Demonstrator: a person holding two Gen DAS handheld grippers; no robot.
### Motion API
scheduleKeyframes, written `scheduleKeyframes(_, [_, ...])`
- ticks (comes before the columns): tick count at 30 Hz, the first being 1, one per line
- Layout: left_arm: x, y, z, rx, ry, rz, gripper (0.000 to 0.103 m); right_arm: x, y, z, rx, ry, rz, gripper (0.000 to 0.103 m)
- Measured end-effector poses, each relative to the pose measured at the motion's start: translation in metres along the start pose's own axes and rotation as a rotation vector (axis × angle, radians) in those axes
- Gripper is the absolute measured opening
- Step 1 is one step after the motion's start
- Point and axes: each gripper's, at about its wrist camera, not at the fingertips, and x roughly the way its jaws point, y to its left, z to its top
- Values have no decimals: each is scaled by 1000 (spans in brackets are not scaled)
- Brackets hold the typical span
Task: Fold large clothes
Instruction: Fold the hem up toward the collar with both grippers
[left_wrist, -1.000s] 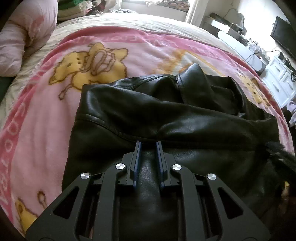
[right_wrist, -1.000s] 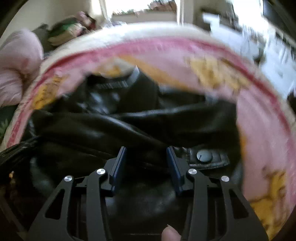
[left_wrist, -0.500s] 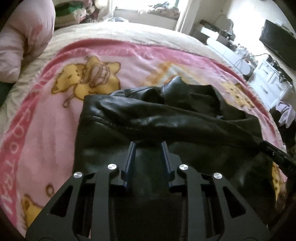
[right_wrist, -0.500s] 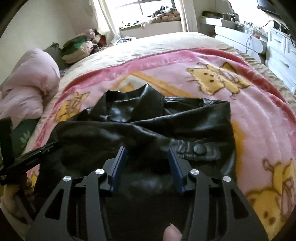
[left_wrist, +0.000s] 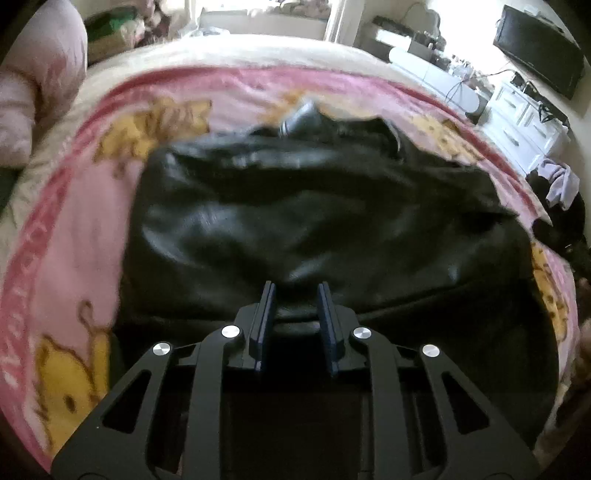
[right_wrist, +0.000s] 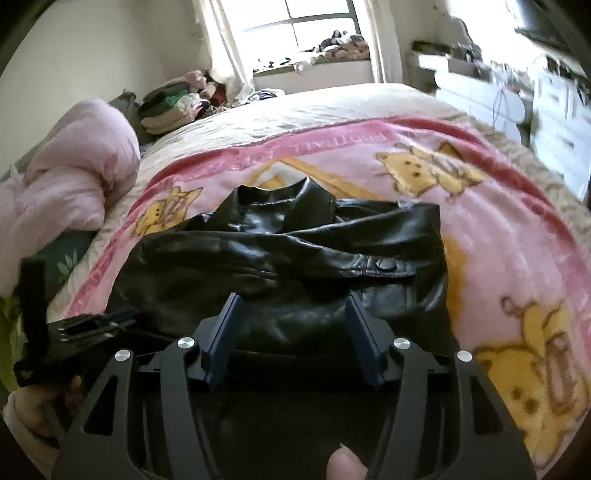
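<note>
A black leather jacket (left_wrist: 295, 221) lies folded on the pink cartoon blanket (left_wrist: 74, 258), collar at the far side. In the right wrist view a sleeve lies across the jacket (right_wrist: 277, 266), its cuff with a snap button (right_wrist: 384, 264) to the right. My left gripper (left_wrist: 295, 295) hovers at the jacket's near edge. Its jaws are closing with a narrow gap, dark leather shows behind them, and the pads press on nothing. My right gripper (right_wrist: 291, 306) stands over the near edge too, its jaws opening wide and holding nothing. The left gripper (right_wrist: 74, 325) shows at the right view's left edge.
A bunched pink duvet (right_wrist: 74, 177) and a pile of clothes (right_wrist: 170, 107) lie at the far left of the bed. White drawers (left_wrist: 528, 125) and a dark screen (left_wrist: 539, 48) stand to the right. A thumb (right_wrist: 343, 465) shows at the bottom.
Both grippers have drawn back and risen from the jacket, so more of it and the room shows. The right jaws have spread wider. The left jaws widened, then narrowed a little.
</note>
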Motion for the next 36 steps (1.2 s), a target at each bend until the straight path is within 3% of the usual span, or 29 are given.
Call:
scheduleKeyframes(12, [7, 5, -8, -20, 14, -16, 14, 34, 43, 0, -151, 58, -35, 60])
scheduleKeyframes(16, [6, 4, -8, -11, 12, -12, 14, 63, 24, -10, -106, 174, -117, 64])
scheduleKeyframes(19, [6, 5, -7, -12, 13, -18, 14, 81, 5, -22, -43, 235, -102, 63])
scheduleKeyframes(24, [6, 4, -7, -13, 12, -17, 14, 86, 5, -29, -35, 223, -104, 64])
scheduleKeyframes(32, [7, 5, -7, -12, 13, -18, 14, 49, 1, -22, 14, 133, -62, 65])
scheduleKeyframes(36, [7, 5, -7, -13, 15, -19, 14, 30, 2, -21, 24, 99, -51, 75])
